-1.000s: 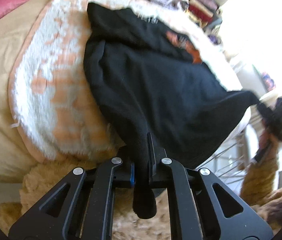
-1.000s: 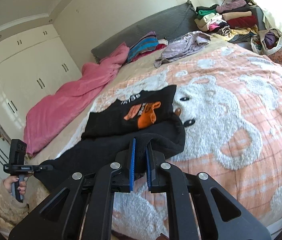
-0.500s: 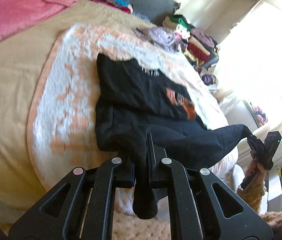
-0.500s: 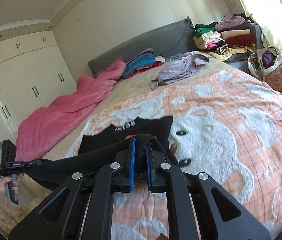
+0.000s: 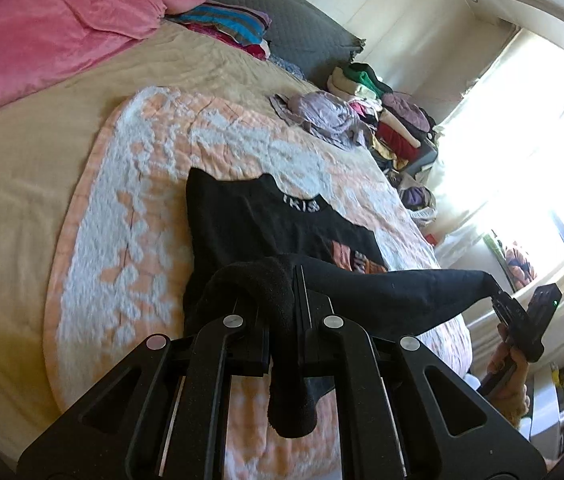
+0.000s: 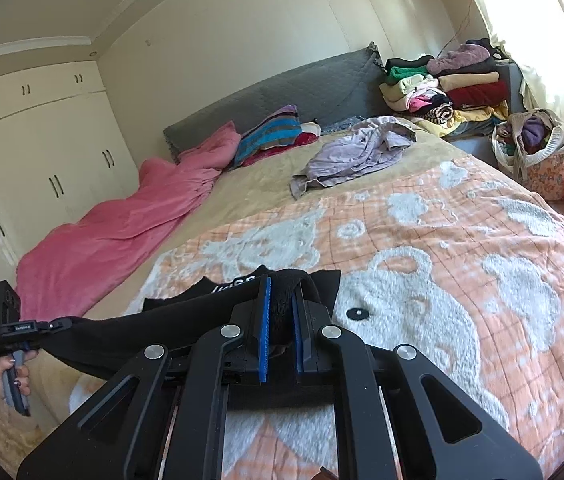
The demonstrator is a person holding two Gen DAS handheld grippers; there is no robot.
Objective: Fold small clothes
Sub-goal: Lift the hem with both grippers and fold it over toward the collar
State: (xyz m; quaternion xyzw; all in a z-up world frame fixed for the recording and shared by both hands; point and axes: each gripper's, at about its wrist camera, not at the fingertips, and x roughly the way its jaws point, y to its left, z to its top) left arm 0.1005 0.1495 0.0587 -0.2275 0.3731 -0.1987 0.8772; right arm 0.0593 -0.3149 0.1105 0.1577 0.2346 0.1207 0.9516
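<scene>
Both claws point slightly downward over the bed, each pinched tight on a lower corner of the black printed T-shirt [image 5: 282, 224]. The left claw [image 5: 296, 280] and right claw [image 6: 279, 300] stretch its hem between them, above the orange-and-white fleecy blanket [image 6: 462, 280]. The lifted hem hides most of the orange chest print.

Black claw [image 6: 279, 320], blue pads [image 6: 262, 332], silver screws.
</scene>
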